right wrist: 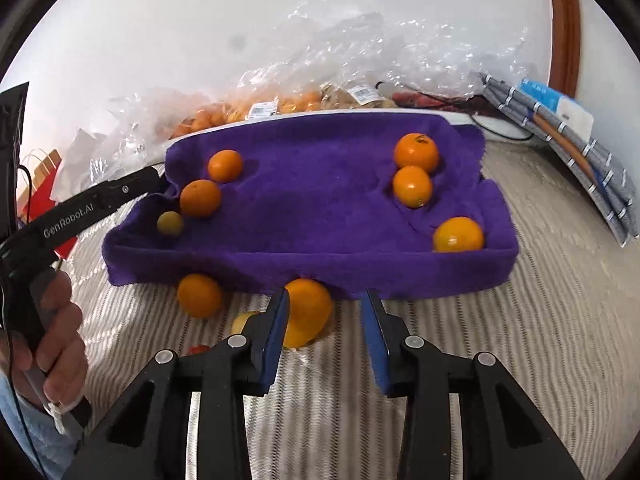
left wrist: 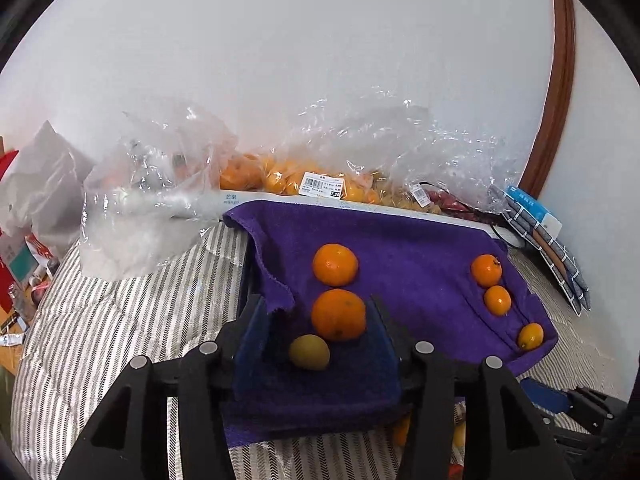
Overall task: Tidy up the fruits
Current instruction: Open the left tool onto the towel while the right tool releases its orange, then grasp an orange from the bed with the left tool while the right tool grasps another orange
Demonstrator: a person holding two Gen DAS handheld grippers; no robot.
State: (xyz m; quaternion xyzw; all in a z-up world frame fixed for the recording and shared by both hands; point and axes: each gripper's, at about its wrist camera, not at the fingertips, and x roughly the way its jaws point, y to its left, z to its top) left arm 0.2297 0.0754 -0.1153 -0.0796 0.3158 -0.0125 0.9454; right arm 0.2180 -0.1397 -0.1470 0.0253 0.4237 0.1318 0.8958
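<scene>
A purple towel-lined tray (left wrist: 408,240) (right wrist: 320,208) lies on the striped bed. At its left side sit two oranges (left wrist: 335,265) (left wrist: 338,314) and a small yellow-green fruit (left wrist: 309,352) (right wrist: 170,223). At its right side sit three small oranges (right wrist: 416,152) (right wrist: 412,186) (right wrist: 458,234). My left gripper (left wrist: 318,316) is open over the tray's left side, its jaws either side of the near orange and the yellow-green fruit. My right gripper (right wrist: 325,300) is open in front of the tray, beside a loose orange (right wrist: 308,312) on the bed. Another loose orange (right wrist: 199,295) lies further left.
Clear plastic bags of oranges (left wrist: 280,176) (right wrist: 248,112) lie behind the tray against the white wall. A grey patterned packet (right wrist: 560,144) leans at the right. A small yellow fruit (right wrist: 243,322) and a red one (right wrist: 199,349) lie by my right gripper. Red paper bags (right wrist: 44,176) stand left.
</scene>
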